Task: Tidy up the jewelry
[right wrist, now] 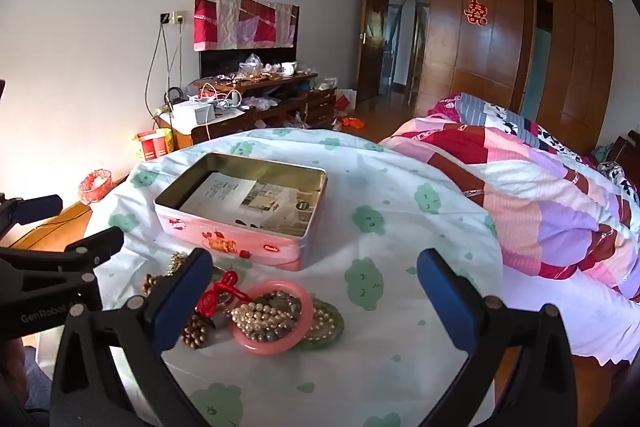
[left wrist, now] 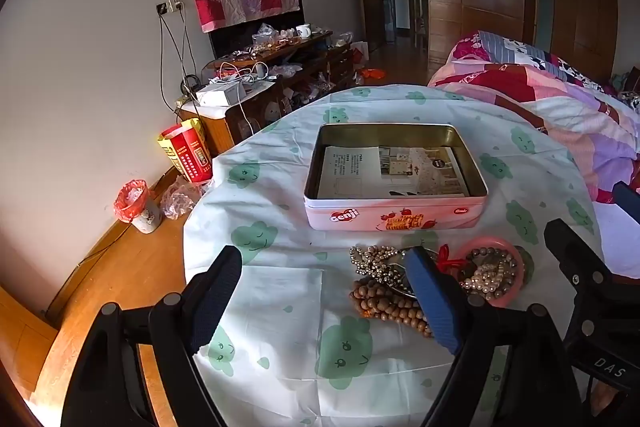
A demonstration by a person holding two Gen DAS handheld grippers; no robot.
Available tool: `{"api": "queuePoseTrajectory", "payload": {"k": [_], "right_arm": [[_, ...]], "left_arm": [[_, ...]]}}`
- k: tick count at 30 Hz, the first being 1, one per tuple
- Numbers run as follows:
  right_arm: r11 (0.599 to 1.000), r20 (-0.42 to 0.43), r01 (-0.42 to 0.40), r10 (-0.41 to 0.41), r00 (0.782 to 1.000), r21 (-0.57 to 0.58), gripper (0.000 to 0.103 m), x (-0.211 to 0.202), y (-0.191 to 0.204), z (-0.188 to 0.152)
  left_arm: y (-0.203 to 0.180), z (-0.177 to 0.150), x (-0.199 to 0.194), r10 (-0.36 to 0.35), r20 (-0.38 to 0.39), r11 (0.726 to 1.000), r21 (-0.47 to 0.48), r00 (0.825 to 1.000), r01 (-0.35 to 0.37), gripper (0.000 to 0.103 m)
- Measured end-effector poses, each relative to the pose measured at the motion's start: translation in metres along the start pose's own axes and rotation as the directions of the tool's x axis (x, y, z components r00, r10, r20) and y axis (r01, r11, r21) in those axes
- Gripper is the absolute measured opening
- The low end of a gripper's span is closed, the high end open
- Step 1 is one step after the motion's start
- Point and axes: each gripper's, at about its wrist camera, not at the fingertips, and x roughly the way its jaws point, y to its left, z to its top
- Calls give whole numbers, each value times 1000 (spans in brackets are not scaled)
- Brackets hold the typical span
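Observation:
An open pink biscuit tin [left wrist: 394, 217] [right wrist: 224, 241] with a leaflet inside stands on the round table. In front of it lies a jewelry pile: a pink bangle [left wrist: 510, 291] [right wrist: 280, 341] around pearl strands [right wrist: 260, 315], a green jade bangle [right wrist: 326, 333], brown wooden beads [left wrist: 384, 305], metallic beads [left wrist: 370, 263] and a red knot [right wrist: 218, 293]. My left gripper [left wrist: 324, 299] hovers open just before the pile, its right finger over the beads. My right gripper [right wrist: 316, 297] hangs open over the pile's right part, nothing between its fingers.
The table wears a white cloth [left wrist: 288, 307] with green clouds. A bed with a patchwork quilt [right wrist: 540, 195] lies to the right. A cluttered wooden cabinet [left wrist: 272, 83], a red bag [left wrist: 186, 151] and a small bin [left wrist: 136, 205] stand along the left wall.

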Motion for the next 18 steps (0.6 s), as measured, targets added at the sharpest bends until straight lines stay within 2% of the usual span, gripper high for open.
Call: {"api": "queuePoseTrajectory", "payload": {"k": [1,2,18], "right_arm": [[1000,10,3,-3,1000,-5,103,0,0,0],[1000,11,1,-1,1000,-2,103,-1,0,0],[1000,2,-5,5,1000,1,103,1,-1,-3]], "left_arm": [[3,0,1,-30,-3,999,-16,1000,30,84],[3,0,1,-32,-2,999,-14,1000,31,84],[5,-1,6,1,-12,1000,-24,1000,-1,84]]}}
